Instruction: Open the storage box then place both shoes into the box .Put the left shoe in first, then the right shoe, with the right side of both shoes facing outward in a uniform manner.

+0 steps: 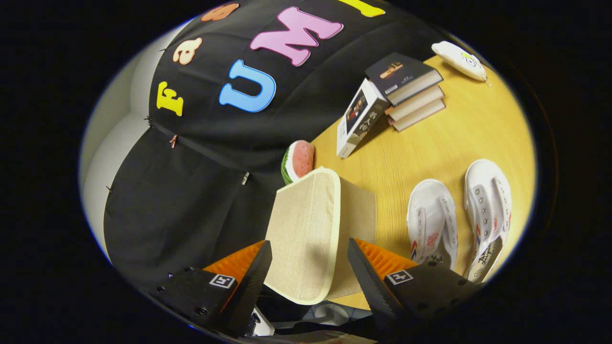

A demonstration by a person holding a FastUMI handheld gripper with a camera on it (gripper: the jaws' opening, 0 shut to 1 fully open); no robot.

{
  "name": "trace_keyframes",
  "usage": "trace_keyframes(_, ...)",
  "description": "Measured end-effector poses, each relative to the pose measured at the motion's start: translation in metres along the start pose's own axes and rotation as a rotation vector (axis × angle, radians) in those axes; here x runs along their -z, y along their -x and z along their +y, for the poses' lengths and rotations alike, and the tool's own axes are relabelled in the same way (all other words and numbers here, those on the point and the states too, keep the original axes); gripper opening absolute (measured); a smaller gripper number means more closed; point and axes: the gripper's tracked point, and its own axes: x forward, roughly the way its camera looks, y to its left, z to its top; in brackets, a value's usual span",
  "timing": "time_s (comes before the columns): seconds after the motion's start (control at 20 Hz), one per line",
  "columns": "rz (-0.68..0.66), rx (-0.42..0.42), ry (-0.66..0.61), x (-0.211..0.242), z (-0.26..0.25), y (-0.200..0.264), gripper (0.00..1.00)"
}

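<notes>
Storage box lid raised between the spread tongs

Storage box [356, 210] is sitting on the yellow wooden worktop [430, 143], just ahead of the tongs [310, 260]. Its beige woven lid [306, 234] is standing up between the two fingers, which are gaping wide apart; whether either finger is touching the lid cannot be told. The inside of the box is hiding behind the lid, so its contents cannot be made out.

Two white canvas shoes are lying side by side on the worktop, outside the box and beside it: the nearer shoe [431, 222] is resting close to the box, the farther shoe [487, 210] just beyond it. A watermelon-slice toy [299, 160] is peeking out behind the lid. Farther off, a stack of books [411, 91] is resting with one book [358, 117] leaning against it, and a white pouch [459, 59] is lying past them.
</notes>
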Motion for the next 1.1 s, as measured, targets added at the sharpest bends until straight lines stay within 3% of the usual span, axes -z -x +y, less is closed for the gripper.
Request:
trace_keyframes(0.35, 0.134, -0.031, -0.117, 0.037, -0.020, -0.035, 0.96)
trace_keyframes(0.5, 0.129, -0.102, -0.252, 0.033, -0.008, -0.039, 0.57)
trace_keyframes(0.65, 0.111, -0.125, -0.261, 0.025, 0.004, -0.034, 0.14)
trace_keyframes(0.7, 0.105, -0.139, -0.242, 0.023, 0.012, -0.031, 0.09)
trace_keyframes(0.85, 0.059, -0.161, -0.150, 0.009, 0.036, -0.024, 0.09)
trace_keyframes(1.1, 0.011, -0.239, -0.008, -0.003, 0.122, -0.016, 0.09)
